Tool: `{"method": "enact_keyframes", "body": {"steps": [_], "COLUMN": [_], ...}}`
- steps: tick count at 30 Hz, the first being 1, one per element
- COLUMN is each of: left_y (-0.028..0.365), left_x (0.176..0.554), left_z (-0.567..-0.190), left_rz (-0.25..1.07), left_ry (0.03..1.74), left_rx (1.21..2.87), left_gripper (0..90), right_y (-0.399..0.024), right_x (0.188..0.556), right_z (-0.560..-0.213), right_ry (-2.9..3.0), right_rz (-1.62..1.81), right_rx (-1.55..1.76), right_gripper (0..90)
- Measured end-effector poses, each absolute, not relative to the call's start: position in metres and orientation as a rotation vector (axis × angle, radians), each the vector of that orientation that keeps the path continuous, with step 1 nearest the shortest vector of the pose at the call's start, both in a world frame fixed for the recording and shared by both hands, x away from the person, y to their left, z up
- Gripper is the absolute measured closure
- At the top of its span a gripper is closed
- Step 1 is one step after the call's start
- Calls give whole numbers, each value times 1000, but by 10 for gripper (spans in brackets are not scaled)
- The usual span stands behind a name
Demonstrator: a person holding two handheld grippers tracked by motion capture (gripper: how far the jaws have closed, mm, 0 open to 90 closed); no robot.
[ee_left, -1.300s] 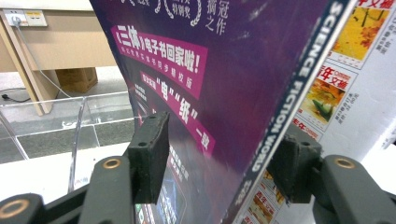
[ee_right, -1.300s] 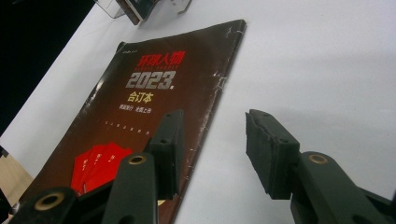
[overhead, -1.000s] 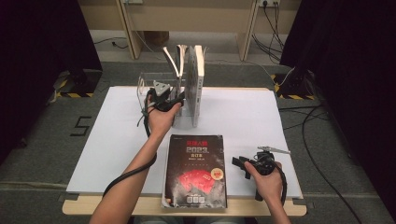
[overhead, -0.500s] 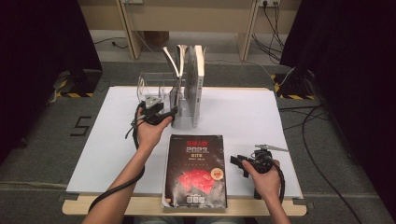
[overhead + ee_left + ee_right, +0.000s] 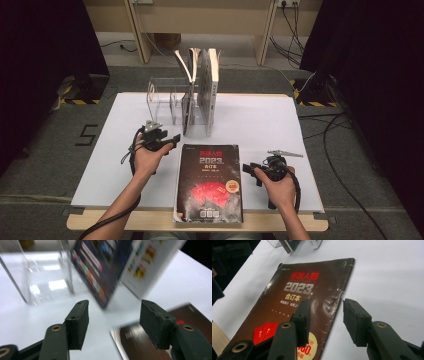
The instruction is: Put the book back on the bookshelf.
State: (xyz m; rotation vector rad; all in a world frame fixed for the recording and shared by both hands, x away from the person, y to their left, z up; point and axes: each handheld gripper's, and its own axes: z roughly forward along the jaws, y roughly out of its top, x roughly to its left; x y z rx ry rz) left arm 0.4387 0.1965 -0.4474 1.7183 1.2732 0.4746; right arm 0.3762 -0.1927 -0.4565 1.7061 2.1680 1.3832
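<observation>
The right gripper (image 5: 248, 172) sits low at the right edge of the dark book (image 5: 210, 182), its jaws spread with nothing clamped; in the right gripper view the book's ragged right edge runs up between the two pads (image 5: 357, 322), which stand clear of it. The book lies flat on the white surface (image 5: 260, 120), near the front edge, between the two hands. Its cover is dark brown and carries red Chinese characters at the top, "2023" in large pale figures below, then a yellow line of characters, red card shapes lower down and a round yellow sticker near the bottom right, where "00" can be made out.

The left gripper (image 5: 176, 140) hangs just off the book's upper left corner, released as well; its jaws have just been closing a little, with nothing between them. In the left gripper view the book's corner lies beyond its pads (image 5: 78, 323).

Farther back stands a clear acrylic rack (image 5: 162, 100) holding upright magazines (image 5: 200, 90), their printing too blurred to read. On the grey floor at the left a "5" (image 5: 88, 134) is marked.
</observation>
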Motion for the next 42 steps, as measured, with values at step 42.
{"method": "enact_keyframes", "body": {"steps": [42], "left_y": [172], "left_x": [386], "left_z": [-492], "left_rz": [247], "left_ry": [1284], "left_rx": [1829], "left_gripper": [581], "right_y": [-143], "right_x": [492], "right_z": [-472], "right_ry": [2167], "right_rz": [1026], "right_rx": [1830], "right_gripper": [680]}}
